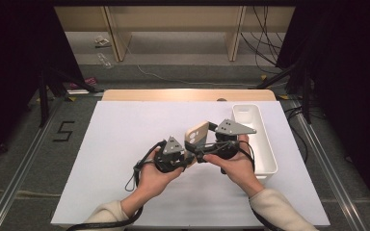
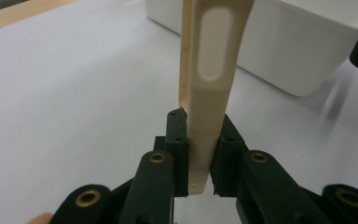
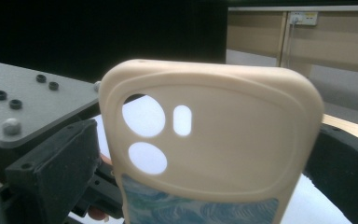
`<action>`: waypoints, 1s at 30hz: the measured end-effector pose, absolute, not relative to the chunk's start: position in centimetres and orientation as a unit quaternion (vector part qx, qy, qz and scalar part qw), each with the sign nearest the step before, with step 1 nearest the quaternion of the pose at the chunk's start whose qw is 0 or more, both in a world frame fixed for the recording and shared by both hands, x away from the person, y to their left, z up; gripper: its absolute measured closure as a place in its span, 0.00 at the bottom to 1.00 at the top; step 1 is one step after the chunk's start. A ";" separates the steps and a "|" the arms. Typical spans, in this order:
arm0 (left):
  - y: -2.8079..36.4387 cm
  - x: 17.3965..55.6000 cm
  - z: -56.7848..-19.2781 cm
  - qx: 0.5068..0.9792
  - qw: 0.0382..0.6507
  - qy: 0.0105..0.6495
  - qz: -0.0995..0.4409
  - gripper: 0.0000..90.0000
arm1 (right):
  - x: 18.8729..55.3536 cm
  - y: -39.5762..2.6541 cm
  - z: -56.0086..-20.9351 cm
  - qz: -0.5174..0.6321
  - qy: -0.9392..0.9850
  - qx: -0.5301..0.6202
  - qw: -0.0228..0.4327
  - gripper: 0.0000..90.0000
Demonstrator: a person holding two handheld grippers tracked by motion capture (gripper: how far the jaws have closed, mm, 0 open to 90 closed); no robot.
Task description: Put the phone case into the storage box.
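Observation:
A cream phone case [image 1: 197, 134] stands tilted above the middle of the white table [image 1: 120, 159], held between both hands. In the left gripper view my left gripper [image 2: 200, 154] is shut on the thin edge of the case [image 2: 212, 70], near its lower end. From the high view the left gripper [image 1: 188, 158] sits just under the case. My right gripper [image 1: 201, 153] comes in from the right. Its view faces the case [image 3: 214, 140] broadside, showing camera cut-outs and a blue patterned patch at the bottom. Its jaws stand wide apart, one beside each long edge.
A white rectangular bin [image 1: 255, 139] lies along the table's right side, just behind my right hand, and appears close by in the left gripper view [image 2: 298, 51]. Cables trail from both grippers toward the front edge. A wooden strip [image 1: 188, 94] borders the far side.

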State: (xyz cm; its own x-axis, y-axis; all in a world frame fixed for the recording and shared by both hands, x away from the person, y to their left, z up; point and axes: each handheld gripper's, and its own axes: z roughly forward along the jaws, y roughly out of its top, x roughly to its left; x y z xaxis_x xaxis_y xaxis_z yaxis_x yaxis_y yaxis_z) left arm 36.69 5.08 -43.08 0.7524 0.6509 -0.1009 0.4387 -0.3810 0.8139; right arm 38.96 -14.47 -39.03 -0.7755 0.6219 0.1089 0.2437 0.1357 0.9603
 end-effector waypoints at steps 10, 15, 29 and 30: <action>4.5 36.5 -43.2 0.821 0.450 0.331 0.116 0.88 | 38.9 -14.5 -39.0 0.588 0.733 0.299 0.167 0.00; 4.4 36.5 -43.2 0.820 0.452 0.332 0.117 0.88 | 38.9 -14.5 -39.1 0.588 0.731 0.301 0.170 0.01; 4.4 36.3 -43.2 0.817 0.454 0.334 0.118 0.88 | 38.8 -14.4 -39.3 0.591 0.725 0.307 0.175 0.07; 4.4 36.4 -43.2 0.817 0.454 0.334 0.118 0.88 | 38.8 -14.4 -39.3 0.591 0.725 0.306 0.176 0.09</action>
